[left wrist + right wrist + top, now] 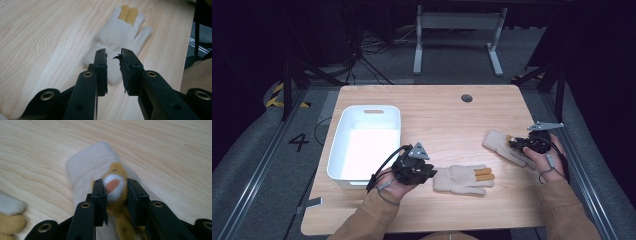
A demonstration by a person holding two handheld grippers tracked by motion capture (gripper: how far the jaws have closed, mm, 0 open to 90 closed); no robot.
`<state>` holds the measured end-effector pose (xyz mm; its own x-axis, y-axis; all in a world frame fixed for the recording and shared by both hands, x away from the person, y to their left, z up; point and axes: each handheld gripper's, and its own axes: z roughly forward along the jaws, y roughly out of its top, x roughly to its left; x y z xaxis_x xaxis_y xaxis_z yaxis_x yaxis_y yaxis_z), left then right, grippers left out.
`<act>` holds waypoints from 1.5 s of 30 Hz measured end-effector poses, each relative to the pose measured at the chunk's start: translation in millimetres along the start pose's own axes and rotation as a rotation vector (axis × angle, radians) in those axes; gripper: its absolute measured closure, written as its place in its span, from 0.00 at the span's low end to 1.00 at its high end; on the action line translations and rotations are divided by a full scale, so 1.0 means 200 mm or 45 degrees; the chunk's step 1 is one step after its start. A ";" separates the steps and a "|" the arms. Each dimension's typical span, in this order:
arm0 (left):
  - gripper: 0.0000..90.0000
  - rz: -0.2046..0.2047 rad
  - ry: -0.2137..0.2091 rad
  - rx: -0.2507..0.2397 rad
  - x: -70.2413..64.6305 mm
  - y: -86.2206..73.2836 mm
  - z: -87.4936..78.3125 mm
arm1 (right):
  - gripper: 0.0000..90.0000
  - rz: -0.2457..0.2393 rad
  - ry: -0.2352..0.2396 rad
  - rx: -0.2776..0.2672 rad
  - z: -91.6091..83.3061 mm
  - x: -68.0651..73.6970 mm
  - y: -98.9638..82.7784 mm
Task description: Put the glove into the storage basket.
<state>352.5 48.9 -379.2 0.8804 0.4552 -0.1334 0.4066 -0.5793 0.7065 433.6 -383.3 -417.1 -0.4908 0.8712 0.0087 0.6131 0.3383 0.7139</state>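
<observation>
Light wooden tabletop (442, 117), white bin (364, 145) at its left. My left tool (113, 56) sits over the cuff of the near glove (462, 179), which lies flat at the front centre; jaws narrowly apart, and I cannot tell whether they pinch it. My right tool (115, 187) is clamped on the fingertips of the far glove (504, 145), lying at the right.
</observation>
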 end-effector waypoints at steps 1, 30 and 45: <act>0.84 -0.001 -0.002 0.000 0.00 0.00 0.00 | 0.79 0.000 0.000 0.000 0.00 0.00 0.00; 0.80 0.033 -0.042 -0.015 0.00 0.06 0.05 | 0.78 -0.155 0.221 -0.151 -0.34 0.29 0.15; 0.80 0.028 -0.040 -0.011 0.00 0.06 0.05 | 0.78 -0.226 0.373 -0.170 -0.36 0.44 0.20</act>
<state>359.9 35.8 -377.4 0.8962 0.4210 -0.1398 0.3853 -0.5828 0.7154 369.8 -318.0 -338.3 -0.7507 0.6577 0.0626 0.4255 0.4088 0.8074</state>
